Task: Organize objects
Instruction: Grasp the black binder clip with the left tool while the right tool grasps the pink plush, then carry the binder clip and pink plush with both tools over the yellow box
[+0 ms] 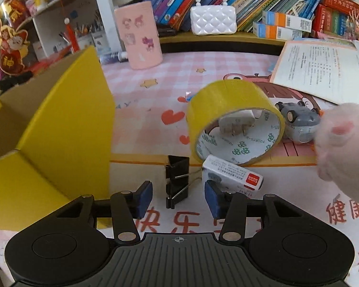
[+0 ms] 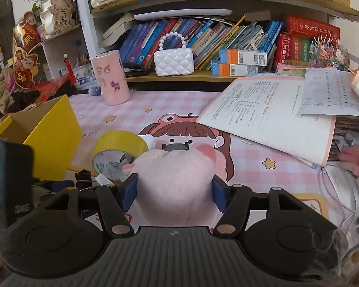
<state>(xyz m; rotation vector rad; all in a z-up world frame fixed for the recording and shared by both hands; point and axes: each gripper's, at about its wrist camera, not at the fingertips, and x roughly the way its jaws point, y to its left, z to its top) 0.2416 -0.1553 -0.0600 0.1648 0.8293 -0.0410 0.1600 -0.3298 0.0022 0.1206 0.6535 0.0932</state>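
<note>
Yellow cardboard made up the landmark for everything else: an open box [image 1: 59, 124] standing at the left side of the desk mat [image 1: 155, 91], its inside showing nothing that I could make out. Nearly all of the sorting appeared to be left to do, since every loose thing lay outside the box.

Just to the right of the box stood black binder clips [image 1: 177, 181], and the left gripper [image 1: 178, 198] hovered around them with its blue pads spread to either side, neither pad touching metal. Right of the clips lay a small white carton [image 1: 232, 174], touching the roll of yellow tape [image 1: 234, 119] that rested tilted on its edge further from the box. Through the roll's hole a white plug [image 1: 237, 124] showed, and beyond the roll sat a grey toy car [image 1: 299, 122], furthest of these from the box.

The right gripper [image 2: 176, 192] had its pads pinching a pink plush toy [image 2: 177, 179] from both sides, the fur bulging between them (a soft thing, so the grip looked secure enough). It was held above the mat, right of the tape and well apart from the box.

By my judgement the plush was the piece in hand, bound for the box, with the clips lined up as the left side's pick and tape, carton, plug and car waiting after that.
</note>
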